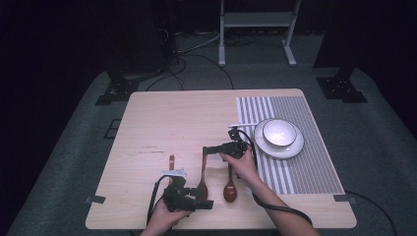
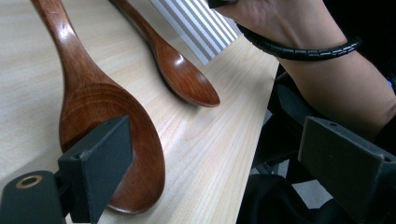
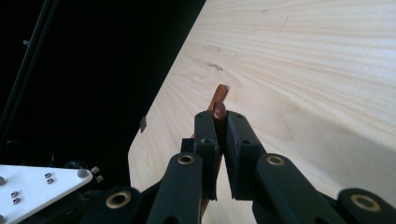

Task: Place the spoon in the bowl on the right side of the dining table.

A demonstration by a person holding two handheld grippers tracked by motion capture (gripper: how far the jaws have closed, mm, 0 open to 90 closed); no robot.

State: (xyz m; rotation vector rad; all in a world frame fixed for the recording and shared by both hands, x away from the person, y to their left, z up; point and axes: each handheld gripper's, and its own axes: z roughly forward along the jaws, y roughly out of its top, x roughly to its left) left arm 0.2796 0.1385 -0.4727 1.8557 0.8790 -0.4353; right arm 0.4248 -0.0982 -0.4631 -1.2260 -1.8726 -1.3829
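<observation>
Where fingers (image 3: 219, 140) meet: spoon handle (image 3: 218, 109).

Black right claw (image 3: 217, 140) with brass-ringed pivots, black left claw (image 2: 224, 154), coiled black cable, white screwed plate

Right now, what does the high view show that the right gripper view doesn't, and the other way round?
High view's own: the white bowl on its plate, the striped placemat, and the rightmost wooden spoon. Right gripper view's own: a close look at the right gripper, its jaws shut on the handle tip of the middle wooden spoon. Shared: the wooden table, that clamped spoon, and the leftmost spoon's handle.
</observation>
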